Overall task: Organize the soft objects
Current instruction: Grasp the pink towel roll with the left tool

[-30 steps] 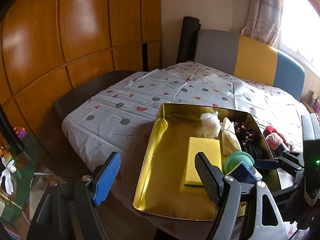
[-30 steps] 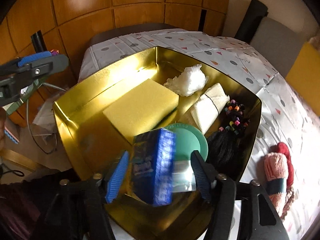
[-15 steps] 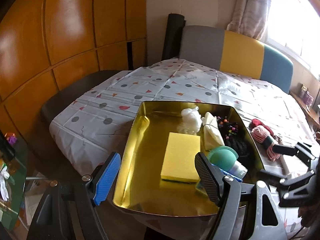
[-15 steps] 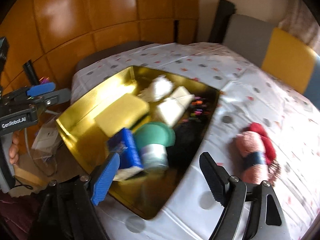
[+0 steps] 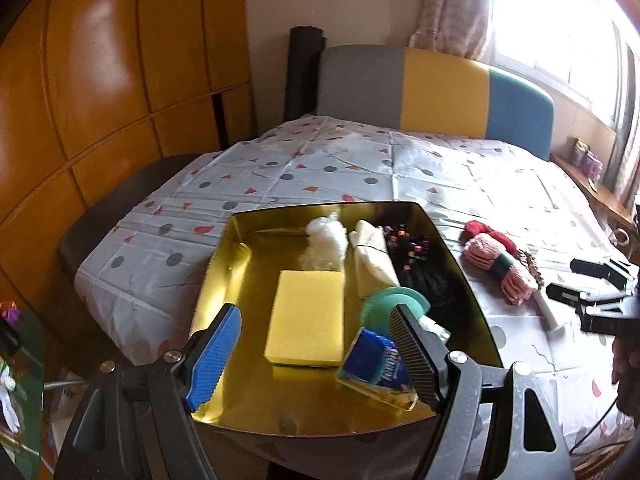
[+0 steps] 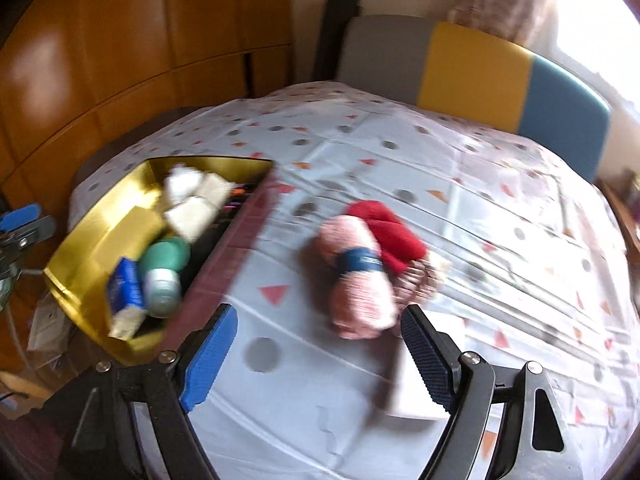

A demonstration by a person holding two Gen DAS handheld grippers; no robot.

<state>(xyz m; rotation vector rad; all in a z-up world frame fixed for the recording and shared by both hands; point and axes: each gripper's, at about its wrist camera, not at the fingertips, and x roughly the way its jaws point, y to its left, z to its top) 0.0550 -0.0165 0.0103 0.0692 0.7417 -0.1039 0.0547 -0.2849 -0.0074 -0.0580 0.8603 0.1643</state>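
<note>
At left, over the near rim of the gold tray point(image 5: 224, 264): left tool point(image 5: 316, 320), spread wide as a second ago, gripping nothing.

Inside the tray, from left: yellow sponge point(image 5: 308, 316) flat on the floor, white puff point(image 5: 326, 240) and folded cream cloth point(image 5: 372, 260) toward the far wall, dark hairpiece with coloured beads point(image 5: 416, 264) along the right wall. All unmoved over the last second.

New in the near right corner: blue packet point(image 5: 372, 368), propped at a tilt just beside the teal-lidded jar point(image 5: 384, 304). Clamped in the right tool above the tray a second ago; now let go and resting inside. One more item filed, by the look of it.

Further right, outside the tray on the patterned cloth of the counter point(image 5: 320, 168): pink yarn skein point(image 5: 500, 268) with a dark band round its middle, touching a red skein point(image 5: 492, 236) behind it. Not yet in the tray.

At right: right tool point(image 6: 318, 328), swung away from the tray over the last half second, now wide apart, empty, aimed at the pink skein, which lies just ahead of the gap between the pads. Heavy motion blur in the right wrist view; contact with the yarn not apparent.

Likely next: the pink skein, then the red. Soft, rounded and loosely wound, so probably best gripped across the banded middle, lest strands snag or the red skein drag along.
</note>
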